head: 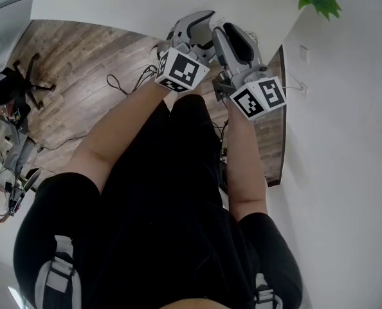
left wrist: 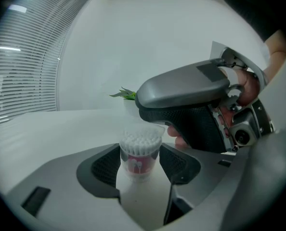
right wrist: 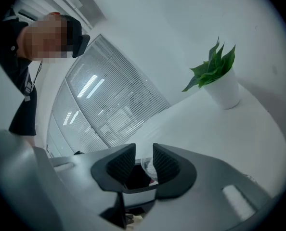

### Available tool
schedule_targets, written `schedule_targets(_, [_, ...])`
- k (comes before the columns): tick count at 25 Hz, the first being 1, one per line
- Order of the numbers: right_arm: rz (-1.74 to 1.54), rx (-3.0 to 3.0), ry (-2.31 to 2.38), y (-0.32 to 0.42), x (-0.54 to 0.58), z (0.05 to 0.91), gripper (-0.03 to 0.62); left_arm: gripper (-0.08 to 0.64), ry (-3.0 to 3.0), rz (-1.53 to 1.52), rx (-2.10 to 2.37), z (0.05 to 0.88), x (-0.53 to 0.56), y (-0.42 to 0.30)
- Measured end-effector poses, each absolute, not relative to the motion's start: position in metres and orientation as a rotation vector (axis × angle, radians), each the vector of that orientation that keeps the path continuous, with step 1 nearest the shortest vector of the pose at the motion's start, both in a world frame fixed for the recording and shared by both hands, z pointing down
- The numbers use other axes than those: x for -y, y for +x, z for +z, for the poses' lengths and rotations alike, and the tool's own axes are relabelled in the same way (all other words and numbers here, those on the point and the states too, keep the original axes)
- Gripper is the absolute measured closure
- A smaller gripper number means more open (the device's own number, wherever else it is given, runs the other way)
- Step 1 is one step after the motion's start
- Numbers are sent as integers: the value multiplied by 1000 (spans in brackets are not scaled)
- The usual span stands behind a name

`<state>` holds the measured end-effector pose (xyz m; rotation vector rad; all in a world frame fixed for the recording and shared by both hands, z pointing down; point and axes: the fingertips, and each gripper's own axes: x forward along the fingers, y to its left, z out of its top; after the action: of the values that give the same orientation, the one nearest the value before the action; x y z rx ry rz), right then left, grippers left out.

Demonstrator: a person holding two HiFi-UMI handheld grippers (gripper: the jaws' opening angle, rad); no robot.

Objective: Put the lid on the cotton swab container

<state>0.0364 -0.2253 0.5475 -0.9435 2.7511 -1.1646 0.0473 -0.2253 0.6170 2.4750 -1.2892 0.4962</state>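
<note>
Left gripper point(left wrist: 140, 150) clamps the cotton swab container point(left wrist: 139, 165) over the white table point(left wrist: 46, 129) (swab tips showing). Only the right gripper view shows the right gripper point(right wrist: 144, 154) pinching the clear lid point(right wrist: 148, 167); the head view hides both things.

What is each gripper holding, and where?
Left gripper clamps the swab container by its lower sides; right gripper pinches the clear lid at its rim.

No text or number can be read anywhere.
</note>
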Motion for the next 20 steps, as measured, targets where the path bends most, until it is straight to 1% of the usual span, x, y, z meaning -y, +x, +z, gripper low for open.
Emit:
schedule_targets(6, [-1117,-2818,-989,34,226,553,484,305,2477,496,1290,617,225,47])
schedule_targets(17, [-878,-3058,-1086,26,224,562,483,305,2479,495,1291,618,225,47])
schedule_targets(20, [-812,-3105,-1132,26,224,565,499,305,2479,496,1292,618,224,48])
